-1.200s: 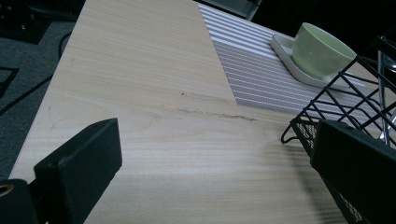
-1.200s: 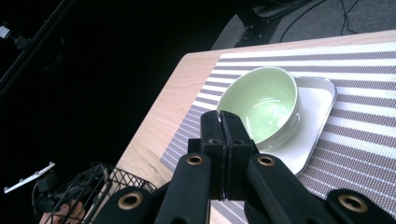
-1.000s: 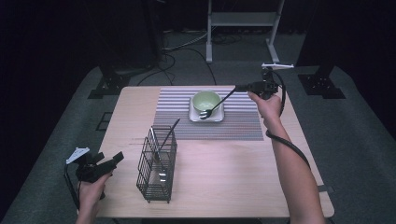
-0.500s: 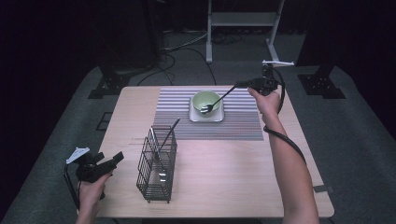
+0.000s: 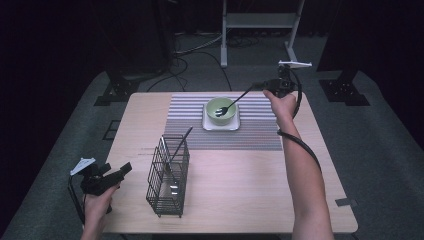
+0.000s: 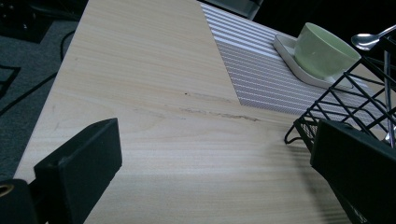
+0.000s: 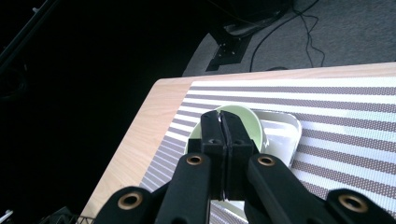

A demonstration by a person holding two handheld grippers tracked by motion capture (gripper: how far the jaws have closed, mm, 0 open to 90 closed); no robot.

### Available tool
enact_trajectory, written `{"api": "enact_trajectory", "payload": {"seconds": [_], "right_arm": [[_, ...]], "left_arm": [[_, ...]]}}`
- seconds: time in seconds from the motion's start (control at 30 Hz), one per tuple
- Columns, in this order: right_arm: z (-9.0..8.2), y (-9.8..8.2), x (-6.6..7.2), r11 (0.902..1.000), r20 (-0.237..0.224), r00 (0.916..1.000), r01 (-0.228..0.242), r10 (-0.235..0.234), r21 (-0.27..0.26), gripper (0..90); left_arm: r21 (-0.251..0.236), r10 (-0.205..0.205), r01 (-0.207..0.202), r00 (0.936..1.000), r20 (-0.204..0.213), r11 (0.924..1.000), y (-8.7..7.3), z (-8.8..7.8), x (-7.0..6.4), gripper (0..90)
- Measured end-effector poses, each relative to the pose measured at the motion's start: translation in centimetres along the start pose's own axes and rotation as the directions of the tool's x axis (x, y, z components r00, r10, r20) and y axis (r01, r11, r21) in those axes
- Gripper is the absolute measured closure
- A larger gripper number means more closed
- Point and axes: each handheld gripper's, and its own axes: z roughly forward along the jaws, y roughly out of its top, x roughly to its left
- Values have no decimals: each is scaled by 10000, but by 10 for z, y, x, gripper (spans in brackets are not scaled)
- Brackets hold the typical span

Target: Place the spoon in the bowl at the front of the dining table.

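1. Over the far right part of the table (image 5: 240, 200), my right gripper (image 5: 260, 86) hangs above the striped mat (image 5: 260, 132), jaws pressed tight on the handle of a black fork (image 5: 231, 102).
2. From that grip the fork slants down and to the left, and its tines sit inside the green bowl (image 5: 221, 110).
3. Whether the tines touch the bowl's bottom I cannot tell from the high view.
4. Looking along my right gripper's jaws, I see them shut together, with the bowl's rim (image 7: 254, 123) just beyond their tips and a white tray (image 7: 285, 128) under it.
5. Bowl and tray rest on the mat's far half, near its middle.
6. At the near left corner of the table, my left gripper (image 5: 125, 169) is held just off the edge, its jaws wide apart with nothing between them.
7. My left hand (image 5: 97, 202) holds it low, pointing right toward the wire basket (image 5: 167, 177).
8. That basket stands upright on bare wood, near the mat's near left corner and well apart from the bowl.
9. Inside it, a utensil handle leans up and to the right, past the top rim.
10. From my left gripper view, a spoon's head (image 6: 369, 41) pokes over the basket (image 6: 345, 102) at the right edge.
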Motion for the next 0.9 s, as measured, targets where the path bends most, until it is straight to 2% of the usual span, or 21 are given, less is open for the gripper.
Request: {"api": "enact_trajectory", "payload": {"seconds": [0.33, 0.9], "right_arm": [[13, 3, -2, 10000, 413, 9991, -9, 8, 38, 891], [29, -3, -10, 9999, 947, 9955, -59, 44, 159, 889]], "left_arm": [[-38, -15, 15, 10000, -41, 10000, 0, -3, 2, 10], [-15, -4, 4, 10000, -21, 10000, -1, -2, 2, 10]]}}
